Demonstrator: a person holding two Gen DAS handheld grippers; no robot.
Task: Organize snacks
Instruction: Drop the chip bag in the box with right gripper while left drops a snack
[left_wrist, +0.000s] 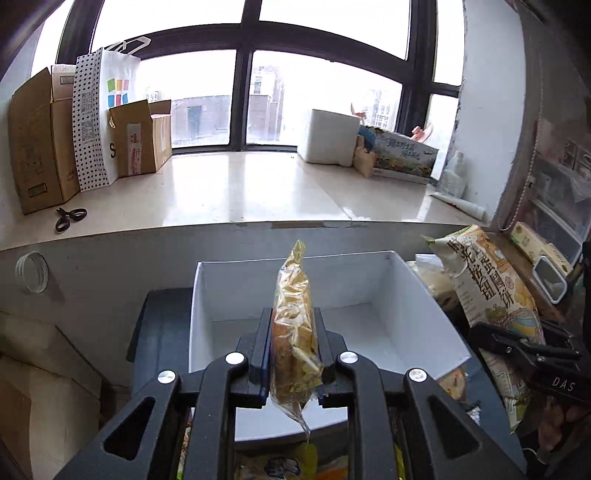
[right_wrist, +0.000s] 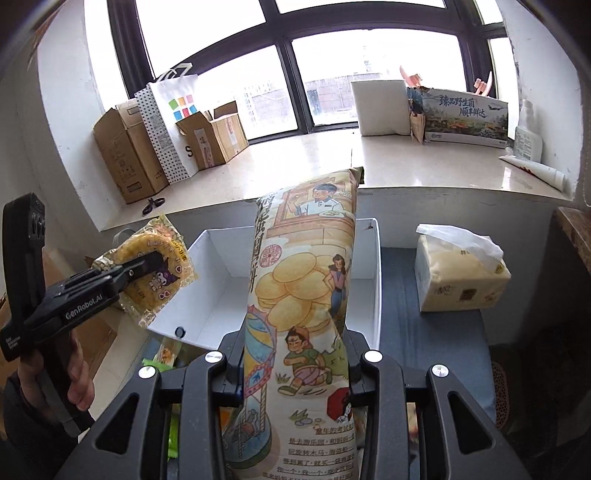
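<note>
My left gripper (left_wrist: 293, 332) is shut on a small clear pack of yellow round crackers (left_wrist: 295, 317), held edge-on above the front of the empty white box (left_wrist: 413, 295). It also shows in the right wrist view (right_wrist: 155, 264), with the cracker pack (right_wrist: 159, 273) at the box's left rim. My right gripper (right_wrist: 295, 354) is shut on a long illustrated cracker bag (right_wrist: 303, 295), held upright over the white box (right_wrist: 373, 266). That bag (left_wrist: 491, 295) shows in the left wrist view right of the box, with the right gripper (left_wrist: 517, 339) on it.
A tissue pack (right_wrist: 458, 273) lies on the dark table (right_wrist: 424, 332) right of the box. More snack packs (left_wrist: 273, 465) lie below the grippers. The window ledge (left_wrist: 236, 188) behind holds cardboard boxes (left_wrist: 37, 147), scissors (left_wrist: 70, 218), a white foam box (left_wrist: 328, 136) and a printed carton (left_wrist: 402, 155).
</note>
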